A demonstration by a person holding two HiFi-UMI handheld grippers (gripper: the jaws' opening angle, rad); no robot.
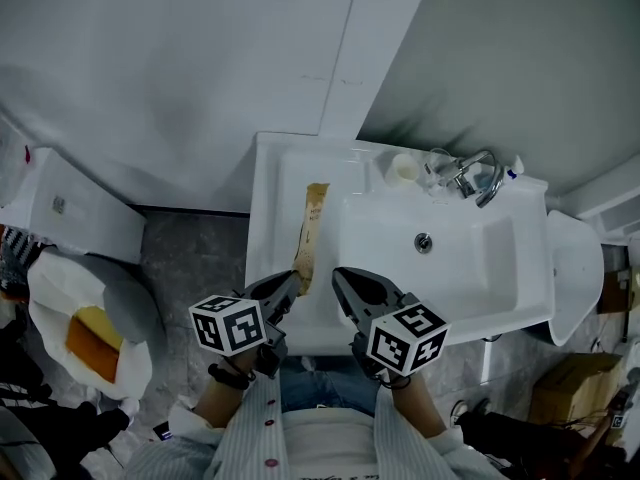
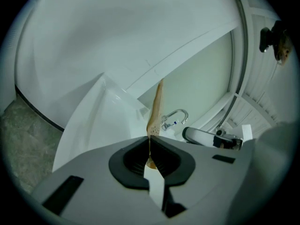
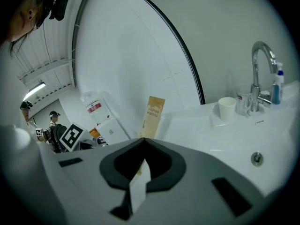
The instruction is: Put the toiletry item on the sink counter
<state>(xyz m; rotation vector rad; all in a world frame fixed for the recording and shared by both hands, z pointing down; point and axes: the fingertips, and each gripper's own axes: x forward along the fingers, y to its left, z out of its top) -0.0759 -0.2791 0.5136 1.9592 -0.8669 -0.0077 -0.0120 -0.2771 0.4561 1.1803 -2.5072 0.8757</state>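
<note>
A long tan toothbrush box (image 1: 310, 230) lies lengthwise over the flat left side of the white sink counter (image 1: 265, 228). My left gripper (image 1: 296, 284) is shut on the box's near end. In the left gripper view the box (image 2: 155, 109) shows edge-on, rising from the shut jaws of the left gripper (image 2: 149, 142). Whether it rests on the counter I cannot tell. My right gripper (image 1: 338, 276) hovers just right of it over the sink's front rim, shut with nothing in it. In the right gripper view the box (image 3: 153, 116) stands beyond the right gripper's (image 3: 143, 140) jaw tips.
A chrome faucet (image 1: 472, 178), a paper cup (image 1: 403, 168) and a clear glass (image 1: 437, 166) stand at the back of the basin, whose drain (image 1: 424, 241) shows. A toilet (image 1: 60, 208) and a bag-lined bin (image 1: 90, 333) are to the left, a cardboard box (image 1: 570, 388) at right.
</note>
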